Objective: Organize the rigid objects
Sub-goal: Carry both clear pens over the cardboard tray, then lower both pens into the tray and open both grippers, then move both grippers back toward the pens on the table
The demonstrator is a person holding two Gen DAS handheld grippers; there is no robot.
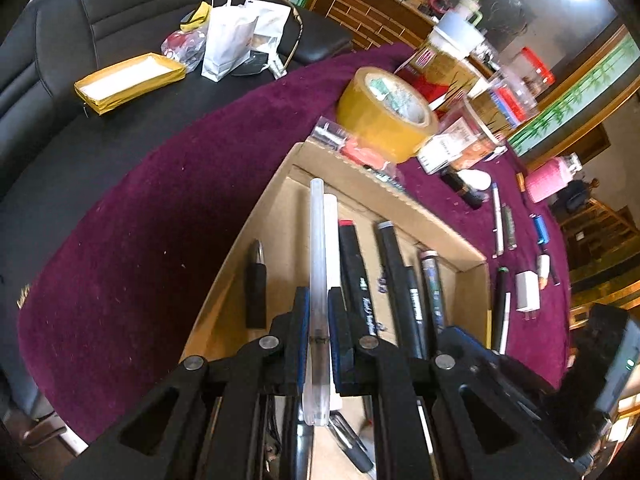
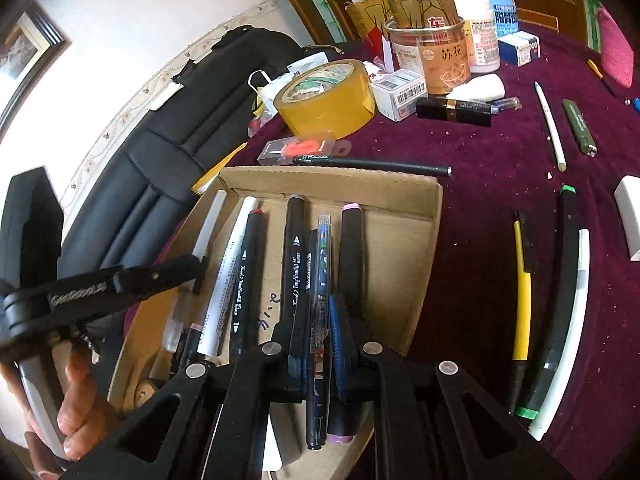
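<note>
Gripping, left: left gripper [image 1: 319, 300] jaws closed tight on a clear pen [image 1: 319, 280], held over the box [image 1: 256, 216]; the pen's near end hangs out behind the pads, its far tip reaches toward the box's back wall.
Left gripper from the right view: black arm [image 2: 120, 280] crossing the box's left side, a hand [image 2: 80, 392] on its handle, fingertips partly cut by the frame edge.
Box: open cardboard, on the purple cloth [image 2: 480, 200]; near end hidden under both grippers.
Box contents: markers [image 2: 294, 256] and pens lying lengthwise, side by side; lower ends covered by gripper frames, so the count is unclear.
Gripping, right: right gripper [image 2: 320, 320] jaws nearly together on a printed pen [image 2: 322, 264], above the box's middle; whether its end touches the markers below cannot be told.
Behind box: tape roll [image 2: 326, 98], a black pen [image 2: 372, 165] just outside the back wall.
Right of box: yellow pen [image 2: 522, 300], green-capped marker [image 2: 566, 248], white pen [image 2: 576, 308] on the cloth, ends blurred by distortion.
Far right: white block [image 2: 630, 216], cut off.
</note>
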